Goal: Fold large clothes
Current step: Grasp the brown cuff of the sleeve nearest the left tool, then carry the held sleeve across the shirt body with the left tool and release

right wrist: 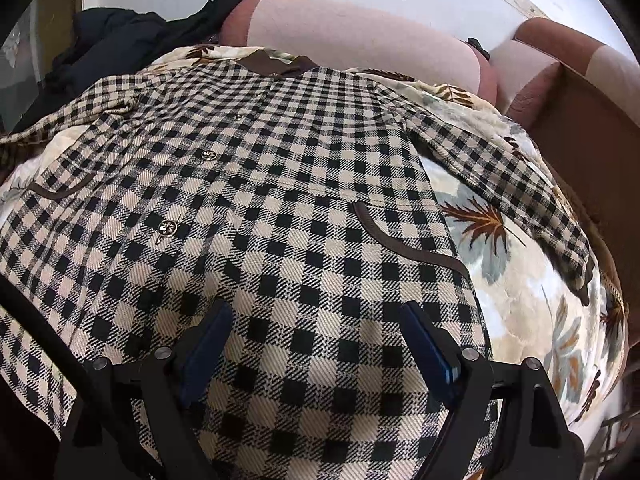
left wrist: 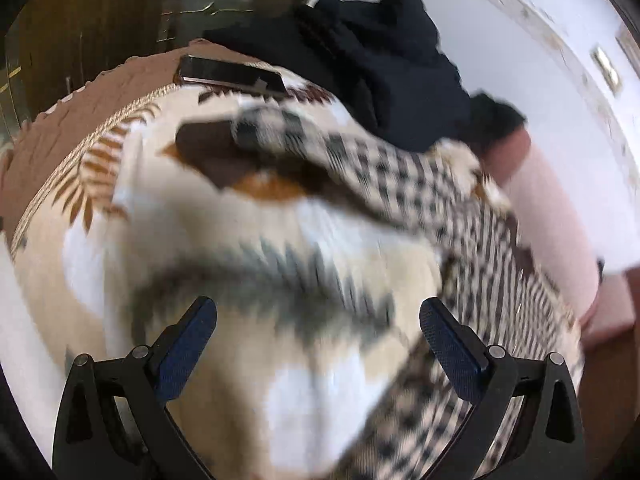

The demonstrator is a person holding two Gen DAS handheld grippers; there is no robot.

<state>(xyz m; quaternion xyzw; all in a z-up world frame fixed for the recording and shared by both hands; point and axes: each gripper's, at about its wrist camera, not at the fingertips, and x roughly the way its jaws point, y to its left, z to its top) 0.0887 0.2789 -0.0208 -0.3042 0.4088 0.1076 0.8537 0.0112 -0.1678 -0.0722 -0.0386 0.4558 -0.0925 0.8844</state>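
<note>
My right claw stands wide, its two blue-padded fingers spread apart directly above the lower body of the checked jacket, gripping nothing. My left claw is likewise wide and empty, positioned over the leaf-print blanket with the jacket's sleeve crossing ahead of it to the right; this view is blurred, so fine detail is not readable. Open blanket lies to the right of the jacket body in the right wrist view, between the body edge and the spread right-hand sleeve. The jacket lies face up and mostly flat on the bed, collar end farthest from my right claw. It is a beige-and-black check weave with a dark brown collar, brown piping on two curved pocket openings, and metal buttons running down the front. The blanket is cream with brown and grey-blue leaves. A pile of dark clothing lies at the far side of the bed near the collar end, and pink-and-brown pillows lie just beyond the collar. A dark flat phone-like object rests at the blanket's far edge. A white wall backs the bed.
</note>
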